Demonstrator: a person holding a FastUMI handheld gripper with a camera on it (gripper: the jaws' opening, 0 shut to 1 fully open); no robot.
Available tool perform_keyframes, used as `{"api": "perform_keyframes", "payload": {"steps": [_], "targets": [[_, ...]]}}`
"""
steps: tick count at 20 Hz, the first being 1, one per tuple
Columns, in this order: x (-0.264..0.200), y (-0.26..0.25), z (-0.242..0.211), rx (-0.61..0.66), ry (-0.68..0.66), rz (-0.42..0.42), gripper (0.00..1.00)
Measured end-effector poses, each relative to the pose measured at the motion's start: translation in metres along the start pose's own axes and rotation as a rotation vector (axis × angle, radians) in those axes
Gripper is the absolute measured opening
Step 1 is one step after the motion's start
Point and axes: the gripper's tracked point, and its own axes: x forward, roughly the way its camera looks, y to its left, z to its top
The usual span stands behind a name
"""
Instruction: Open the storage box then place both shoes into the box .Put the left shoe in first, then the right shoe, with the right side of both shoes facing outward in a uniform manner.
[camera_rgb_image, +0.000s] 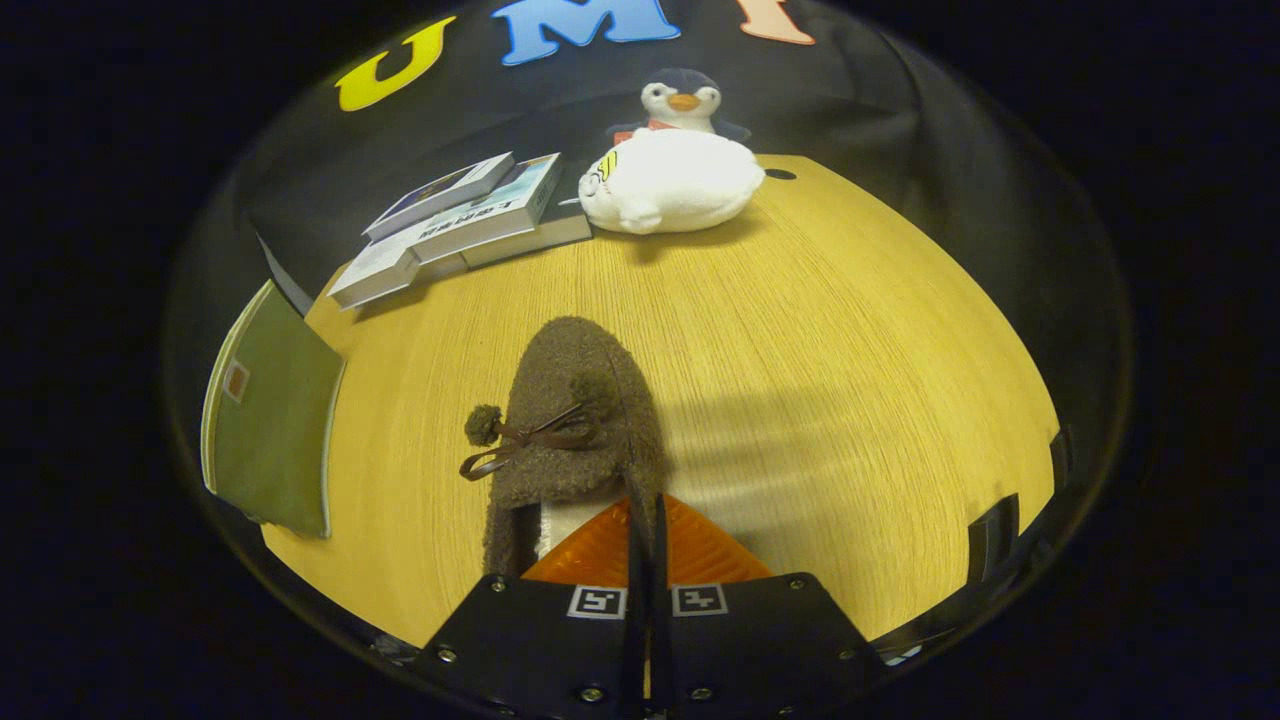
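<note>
A brown fuzzy shoe (570, 400) with two pom-poms and a thin ribbon bow points its toe away from me, over the wooden table (820, 330). Its white lining shows at the heel end, just left of my fingers. My gripper (646, 515) is shut, both fingers pressed together on the right side wall of the shoe's opening. The shoe casts a shadow to its right on the table, so it seems lifted a little off the wood.
A stack of books (470, 215) lies at the far left of the table. A white and dark penguin plush (675, 170) sits at the far edge. A green book (270, 420) overhangs the table's left edge. Dark clips (990, 535) sit on the right rim.
</note>
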Motion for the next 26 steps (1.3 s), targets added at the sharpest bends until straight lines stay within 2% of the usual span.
{"api": "perform_keyframes", "payload": {"steps": [9,26], "targets": [[-0.03,0.036,0.023,0.188,-0.019,0.1,0.02],[-0.087,0.162,0.078,0.167,-0.105,0.209,0.02]]}}
